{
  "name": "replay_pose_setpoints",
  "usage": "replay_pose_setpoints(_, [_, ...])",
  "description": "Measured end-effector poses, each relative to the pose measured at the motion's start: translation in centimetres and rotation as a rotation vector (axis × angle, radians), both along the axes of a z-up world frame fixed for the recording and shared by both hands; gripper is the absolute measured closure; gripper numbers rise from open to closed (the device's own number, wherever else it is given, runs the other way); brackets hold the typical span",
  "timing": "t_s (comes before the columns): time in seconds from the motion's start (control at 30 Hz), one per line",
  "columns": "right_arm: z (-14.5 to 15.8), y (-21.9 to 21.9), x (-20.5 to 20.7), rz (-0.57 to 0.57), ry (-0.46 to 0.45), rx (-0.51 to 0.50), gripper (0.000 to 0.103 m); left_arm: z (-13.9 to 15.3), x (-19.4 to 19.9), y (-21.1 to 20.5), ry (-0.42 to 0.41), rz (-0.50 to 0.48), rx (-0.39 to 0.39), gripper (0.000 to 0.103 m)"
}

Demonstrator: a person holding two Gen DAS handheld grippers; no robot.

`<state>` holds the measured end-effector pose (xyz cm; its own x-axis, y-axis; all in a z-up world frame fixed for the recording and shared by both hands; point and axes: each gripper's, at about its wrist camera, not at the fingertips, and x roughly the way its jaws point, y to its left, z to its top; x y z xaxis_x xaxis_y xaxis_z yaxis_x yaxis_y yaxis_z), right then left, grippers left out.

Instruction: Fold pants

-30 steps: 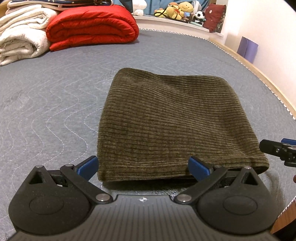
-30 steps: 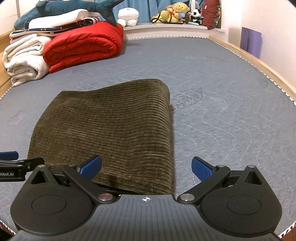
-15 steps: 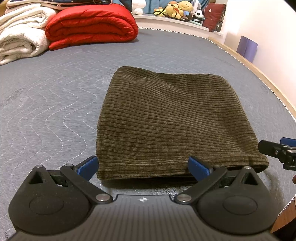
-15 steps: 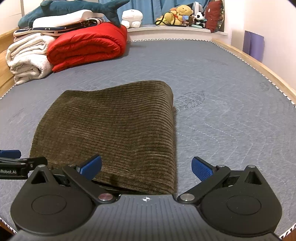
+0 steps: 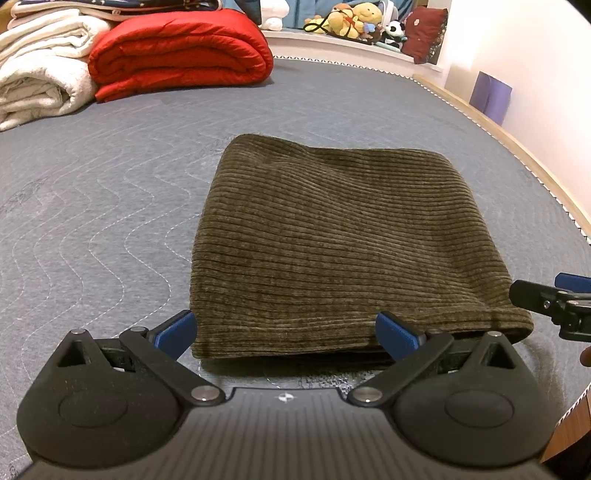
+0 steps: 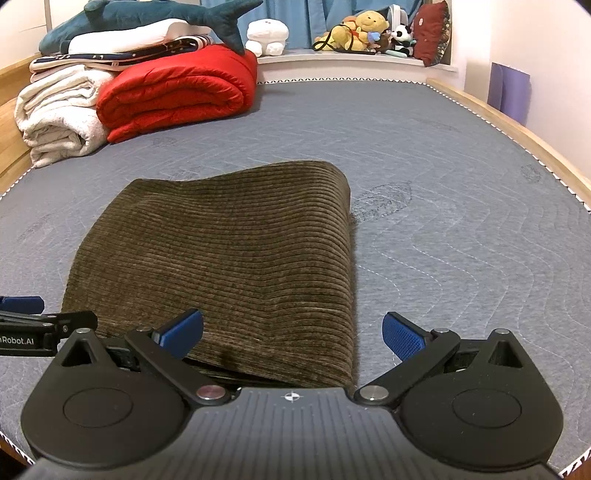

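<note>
Grey quilted mattress (image 5: pixel 110 206) fills both views, wooden bed edge along the right, a red rolled quilt (image 5: pixel 181 51) and white folded blankets (image 5: pixel 40 85) in the upper left, plush toys (image 6: pixel 354 33) on the sill at the top

The pants (image 5: pixel 332 240), olive corduroy, lie folded into a thick rectangle at the centre of the left wrist view and left of centre in the right wrist view (image 6: pixel 229 266), near edge just ahead of both tools. We judge the fold close to done

Risks as we read them: layered hems show at the lower edge, so a late nudge or a finger catching as it draws back could drag the top layer and spring the stack open. The far right corner stands a little humped in the right wrist view; left unpressed, it may slump

Left gripper (image 5: pixel 288 332): fingers spread wide, holding nothing, blue pads either side of the near hem, low and level, aimed along the mattress

Right gripper (image 6: pixel 291 332): likewise spread and empty, left pad over the cloth's near edge, right pad over bare mattress, straddling the bundle's right corner. Contact with the cloth we cannot tell

Each tool's tip shows at the other view's edge
</note>
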<state>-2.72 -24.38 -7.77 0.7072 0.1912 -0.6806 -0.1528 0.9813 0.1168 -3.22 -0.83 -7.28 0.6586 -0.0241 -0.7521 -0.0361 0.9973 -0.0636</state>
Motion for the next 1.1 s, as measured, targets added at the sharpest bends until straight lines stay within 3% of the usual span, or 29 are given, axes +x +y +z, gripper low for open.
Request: replay_pose_setpoints(1.1, [-0.12,0.06,-0.08,0.001,0.000,0.005,0.001,0.04,-0.18,-0.17,-0.023,-0.022,0.014,0.000])
